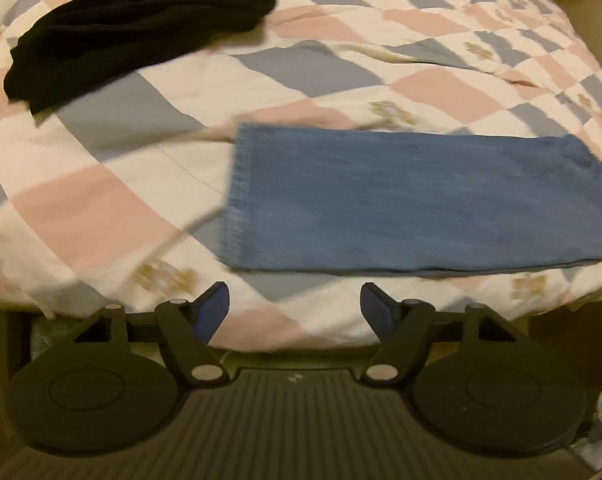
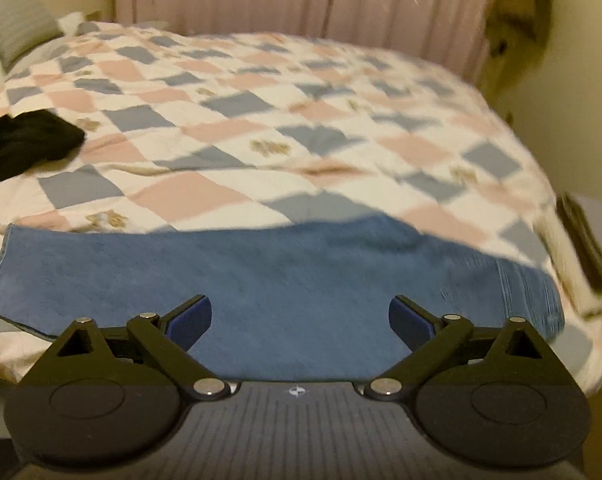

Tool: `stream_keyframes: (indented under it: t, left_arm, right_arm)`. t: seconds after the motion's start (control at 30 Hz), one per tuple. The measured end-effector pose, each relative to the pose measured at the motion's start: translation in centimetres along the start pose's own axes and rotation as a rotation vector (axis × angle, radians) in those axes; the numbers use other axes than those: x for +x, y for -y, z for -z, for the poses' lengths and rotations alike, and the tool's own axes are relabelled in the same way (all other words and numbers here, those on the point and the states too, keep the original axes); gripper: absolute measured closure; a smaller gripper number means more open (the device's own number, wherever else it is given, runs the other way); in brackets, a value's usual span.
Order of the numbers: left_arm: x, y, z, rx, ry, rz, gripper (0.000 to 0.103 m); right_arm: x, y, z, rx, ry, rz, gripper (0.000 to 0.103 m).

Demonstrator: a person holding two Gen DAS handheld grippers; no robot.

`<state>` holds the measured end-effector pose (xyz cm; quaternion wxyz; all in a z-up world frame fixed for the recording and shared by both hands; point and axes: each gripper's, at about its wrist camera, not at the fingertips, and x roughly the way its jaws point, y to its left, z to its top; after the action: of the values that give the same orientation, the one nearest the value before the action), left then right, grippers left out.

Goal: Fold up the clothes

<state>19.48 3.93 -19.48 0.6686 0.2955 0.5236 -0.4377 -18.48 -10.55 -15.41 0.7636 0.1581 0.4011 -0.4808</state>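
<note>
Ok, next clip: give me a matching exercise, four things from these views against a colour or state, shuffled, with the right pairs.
Things:
1. jeans
2. black garment
3. quilt
4. left gripper

Descriptions:
A. pink, grey-blue and white checks
B. jaws apart, holding nothing
C. blue, lying flat at the near edge
D. dark bundle further back

Pairs: 1-C, 2-D, 3-A, 4-B

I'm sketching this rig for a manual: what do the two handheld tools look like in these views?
Both look alike. The left tool and right tool each have two blue-padded fingers on black linkage arms with silver pivot pins, two round black discs, and a ribbed dark grey body carrying a small white mark. No hands, sleeves or cables show clearly.
</note>
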Motion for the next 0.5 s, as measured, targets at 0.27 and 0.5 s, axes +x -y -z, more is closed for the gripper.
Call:
stream_keyframes:
  t: [0.27,0.5]
  left_arm:
    - [6.1,-7.6,-6.9,0.184,-0.130,0.179,0.047]
    - [11.2,-10.0,-10.4,0.303,-0.262,0.291,0.048]
  right_arm:
    - [1.3,-15.6,0.4,0.103,-0.060,0.002,0.021]
    - [2.4,-33.0,1.2,-0.080,-0.131,-0.101,0.031]
